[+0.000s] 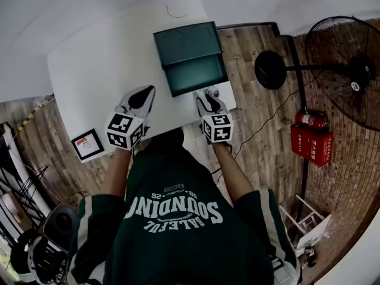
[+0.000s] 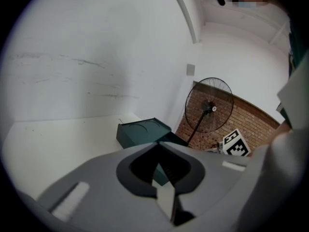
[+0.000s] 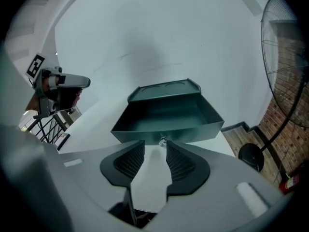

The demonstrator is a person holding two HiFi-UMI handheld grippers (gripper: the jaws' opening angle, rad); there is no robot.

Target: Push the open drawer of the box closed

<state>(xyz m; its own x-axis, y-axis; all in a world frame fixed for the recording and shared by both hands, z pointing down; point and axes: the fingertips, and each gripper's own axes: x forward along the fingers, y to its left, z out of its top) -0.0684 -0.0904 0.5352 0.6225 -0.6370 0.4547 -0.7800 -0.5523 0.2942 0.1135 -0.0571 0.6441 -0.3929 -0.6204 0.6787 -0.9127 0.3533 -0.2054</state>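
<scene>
close under the head camera is the person's green shirt point(image 1: 178, 218), and past it both arms reach out over the white table point(image 1: 95, 70). the right gripper point(image 3: 155, 144) has its fingers spread apart, and nothing is between them. just past their tips sits the small knob point(image 3: 162, 141) on the front wall of the drawer point(image 3: 169, 122). i cannot tell if the tips touch the knob or stop just short of it. the drawer is dark green and empty, and it sticks out toward the person from the low box point(image 3: 164, 92), which stands near the right edge of the table. the front wall of the drawer runs from side to side, straight across the way the right gripper points, so the way in is straight ahead, away from the person. the left gripper point(image 2: 157, 146) has its fingers pressed together with nothing in them. it hangs over bare table, off to the left of the drawer and apart from it, and it sees the box from one side. so the right gripper is the nearer one by far, and it looks like the one to do the push. my guess is that it needs to go straight forward against the front wall, not at a slant, or the drawer could jam, or the whole box could slide back on the smooth table.
</scene>
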